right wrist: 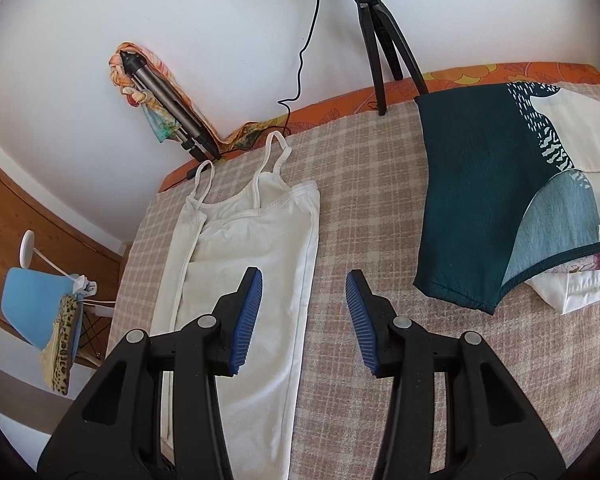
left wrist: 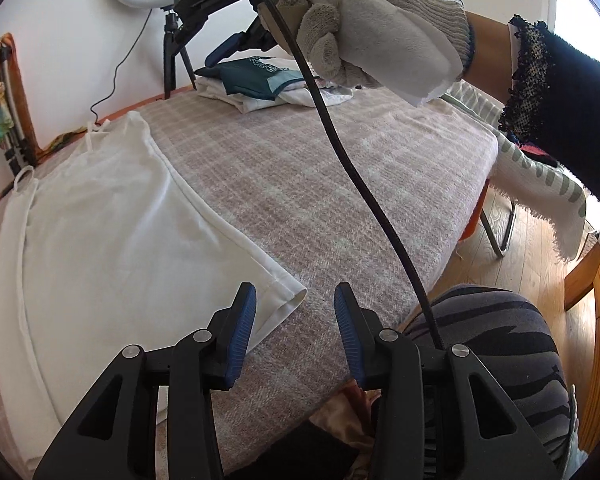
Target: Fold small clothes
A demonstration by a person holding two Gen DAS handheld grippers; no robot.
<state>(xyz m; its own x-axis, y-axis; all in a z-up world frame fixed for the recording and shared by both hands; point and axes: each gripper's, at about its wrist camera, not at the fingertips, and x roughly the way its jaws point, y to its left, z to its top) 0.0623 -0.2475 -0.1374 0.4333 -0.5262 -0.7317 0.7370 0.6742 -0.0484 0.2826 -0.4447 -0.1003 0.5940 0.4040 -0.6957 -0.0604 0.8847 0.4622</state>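
Nearest the left wrist camera, the left gripper [left wrist: 296,316] is seen with its blue pads parted about halfway and nothing between them; it is held just above the near hem corner of the white camisole [left wrist: 120,216]. The left pad is over the fabric, the right pad over the bare checked blanket [left wrist: 300,184]. Contact cannot be told.

The right gripper [right wrist: 304,312] is likewise seen parted about halfway and empty, over the right edge of the white camisole [right wrist: 244,256]. Its left pad is over the cloth, its right pad over the checked blanket [right wrist: 364,208].

The camisole is laid flat on the surface, left of centre, folded lengthwise into a narrow strip, straps at the far end near the wall.

At the far right of the surface a stack of folded clothes [right wrist: 500,200] is seen, a dark teal garment on top and white items beneath, well apart from the camisole.

A black tripod [right wrist: 384,40] is stood at the far edge of the surface, with a thin cable hung beside it.

In the left view a gloved hand [left wrist: 364,20] is seen high up gripping the other handle, and a black cable [left wrist: 360,184] is run down from it.
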